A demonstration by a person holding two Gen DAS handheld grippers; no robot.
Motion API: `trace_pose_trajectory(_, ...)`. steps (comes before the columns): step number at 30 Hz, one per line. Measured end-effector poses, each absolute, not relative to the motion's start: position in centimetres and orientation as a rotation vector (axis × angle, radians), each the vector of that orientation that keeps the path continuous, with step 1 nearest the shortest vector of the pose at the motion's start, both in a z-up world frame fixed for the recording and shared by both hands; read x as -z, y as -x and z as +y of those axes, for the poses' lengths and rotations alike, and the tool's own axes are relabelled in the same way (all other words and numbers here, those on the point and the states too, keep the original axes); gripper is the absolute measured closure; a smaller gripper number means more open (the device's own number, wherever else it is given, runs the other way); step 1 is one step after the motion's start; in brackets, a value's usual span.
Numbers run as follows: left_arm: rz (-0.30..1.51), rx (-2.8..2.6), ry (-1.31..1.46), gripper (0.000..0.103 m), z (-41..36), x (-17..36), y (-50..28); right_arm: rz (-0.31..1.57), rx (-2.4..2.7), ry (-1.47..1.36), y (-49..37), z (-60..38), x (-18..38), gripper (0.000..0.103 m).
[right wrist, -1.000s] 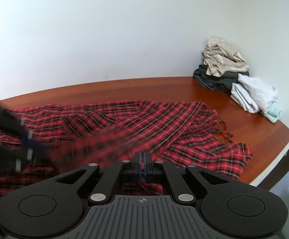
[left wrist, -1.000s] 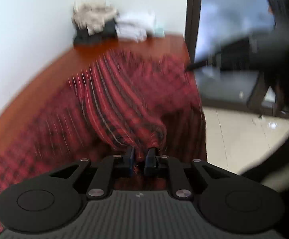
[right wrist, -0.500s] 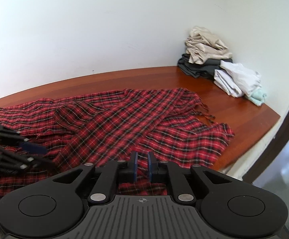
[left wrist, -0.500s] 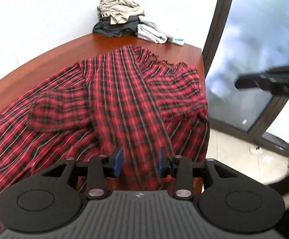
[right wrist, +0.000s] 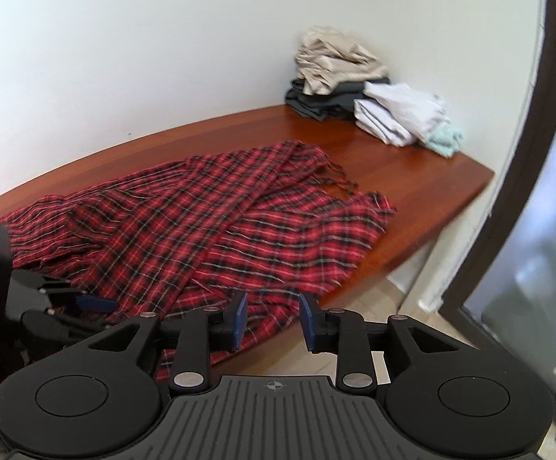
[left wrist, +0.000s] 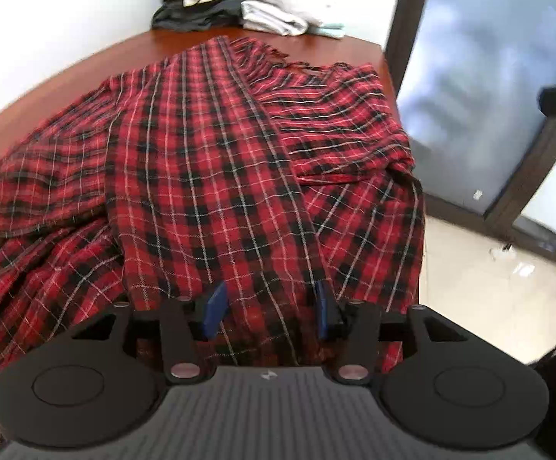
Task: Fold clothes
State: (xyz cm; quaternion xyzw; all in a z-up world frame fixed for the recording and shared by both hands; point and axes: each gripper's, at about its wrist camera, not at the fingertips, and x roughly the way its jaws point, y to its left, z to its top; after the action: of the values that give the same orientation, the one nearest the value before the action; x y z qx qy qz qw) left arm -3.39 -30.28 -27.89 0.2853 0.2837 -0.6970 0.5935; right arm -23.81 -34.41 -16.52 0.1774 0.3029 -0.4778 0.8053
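A red plaid cloth (left wrist: 209,176) lies spread on the brown wooden table (left wrist: 67,73), with one long fold down its middle and its near part draped over the table edge. My left gripper (left wrist: 269,310) hangs just above the draped part. Its jaws are opening and the blue pads press on nothing. In the right wrist view the same cloth (right wrist: 216,222) reaches the table's front edge (right wrist: 412,168). My right gripper (right wrist: 273,320) is over the cloth's hanging edge, its jaws are opening, and nothing is gripped. The left gripper (right wrist: 51,306) shows at the left of that view.
A stack of folded clothes (right wrist: 354,88) in beige, dark grey and white sits in the table's back corner (left wrist: 232,4) against the white wall. A dark-framed glass door (left wrist: 469,96) and tiled floor (left wrist: 477,299) lie beyond the table's right end.
Both grippers went from shut to open. The bunch of plaid cloth that the left gripper held up now lies flat. The right gripper has moved toward the table's right end.
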Motion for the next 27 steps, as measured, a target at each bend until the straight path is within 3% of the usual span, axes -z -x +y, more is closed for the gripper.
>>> trace_pose_trajectory(7, 0.605, 1.615, -0.532, 0.043, -26.3, 24.9, 1.8, 0.661, 0.917, -0.346, 24.7, -35.7, 17.7, 0.059)
trace_pose_trajectory(18, 0.637, 1.324, -0.463, 0.041, -14.9, 22.3, -1.2, 0.780, 0.505, -0.030, 22.5, -36.5, 21.7, 0.058)
trace_pose_trajectory(27, 0.724, 1.084, -0.475, 0.041, -7.7, 23.2, -1.1, 0.901, 0.187, 0.182, 19.4, -36.9, 25.8, 0.057)
